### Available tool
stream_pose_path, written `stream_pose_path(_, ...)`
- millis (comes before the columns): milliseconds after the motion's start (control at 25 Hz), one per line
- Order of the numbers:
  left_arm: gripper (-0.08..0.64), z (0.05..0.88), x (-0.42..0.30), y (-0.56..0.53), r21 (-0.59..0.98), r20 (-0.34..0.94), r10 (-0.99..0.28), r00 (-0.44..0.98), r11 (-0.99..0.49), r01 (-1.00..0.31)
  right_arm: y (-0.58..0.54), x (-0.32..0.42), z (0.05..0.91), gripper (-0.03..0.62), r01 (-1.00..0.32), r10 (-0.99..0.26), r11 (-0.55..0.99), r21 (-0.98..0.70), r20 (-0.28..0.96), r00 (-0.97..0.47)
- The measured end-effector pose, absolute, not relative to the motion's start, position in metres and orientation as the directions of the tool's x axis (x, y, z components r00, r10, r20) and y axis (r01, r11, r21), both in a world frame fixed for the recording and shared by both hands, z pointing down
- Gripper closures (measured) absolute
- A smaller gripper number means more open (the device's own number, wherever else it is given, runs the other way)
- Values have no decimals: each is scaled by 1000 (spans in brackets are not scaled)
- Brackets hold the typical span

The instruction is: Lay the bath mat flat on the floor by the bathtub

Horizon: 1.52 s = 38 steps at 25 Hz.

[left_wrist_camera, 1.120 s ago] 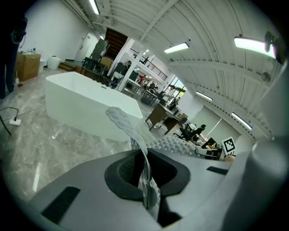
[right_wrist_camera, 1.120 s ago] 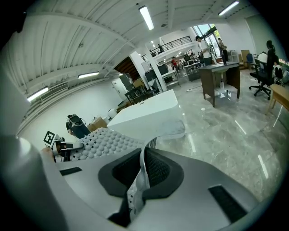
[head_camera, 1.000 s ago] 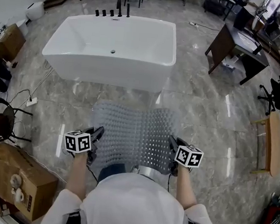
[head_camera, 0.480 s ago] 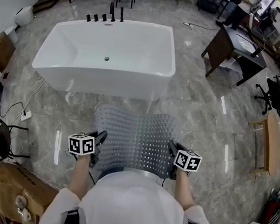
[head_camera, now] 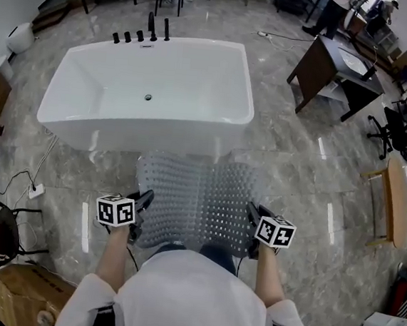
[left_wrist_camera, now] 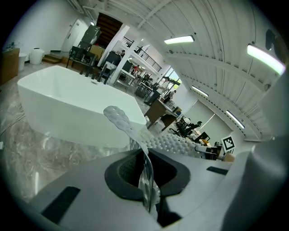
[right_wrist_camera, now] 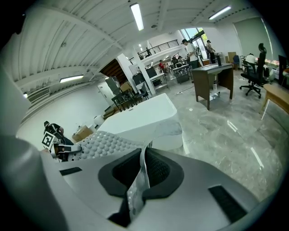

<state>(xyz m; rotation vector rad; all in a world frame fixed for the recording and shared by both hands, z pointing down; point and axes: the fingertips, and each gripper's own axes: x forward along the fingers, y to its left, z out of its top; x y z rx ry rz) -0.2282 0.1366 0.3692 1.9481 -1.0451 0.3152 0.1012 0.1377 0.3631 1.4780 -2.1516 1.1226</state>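
Observation:
A clear bath mat (head_camera: 196, 197) studded with bumps and holes hangs stretched between my two grippers, held off the floor in front of the white bathtub (head_camera: 149, 92). My left gripper (head_camera: 141, 204) is shut on the mat's near left corner, and the mat's edge (left_wrist_camera: 145, 180) runs pinched between its jaws. At the near right corner my right gripper (head_camera: 250, 218) is shut too, with the mat's edge (right_wrist_camera: 137, 182) clamped between its pads. The mat's far edge reaches close to the tub's near wall.
A marble floor (head_camera: 296, 168) surrounds the tub. A dark desk (head_camera: 334, 71) stands at the right, a wooden bench (head_camera: 393, 202) further right, office chairs (head_camera: 396, 131) beyond. Cardboard boxes (head_camera: 22, 295) and a cable with a socket strip (head_camera: 34, 191) lie at the left.
Both grippers have carried the mat forward toward the bathtub, which now sits closer below me. The grips on both corners are unchanged.

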Motion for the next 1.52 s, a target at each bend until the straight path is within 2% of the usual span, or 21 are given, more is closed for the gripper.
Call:
stream_pose_path(640,515,394,-167,69,533,636,-589,499,-132,-836,29,155,382,551,-837,-559,282,-469,629,-540)
stream_pose_path(920,515,398,-136,42,538,627,-618,474,-97,-837,-9,188,382,551,-835,-527,338,-434,647,-550)
stream_pose_path(1520,515,406,-174,-35,550,626,-521,580,-233,-802,-51,133,396,551,-895,-629,148,-420,658,-413)
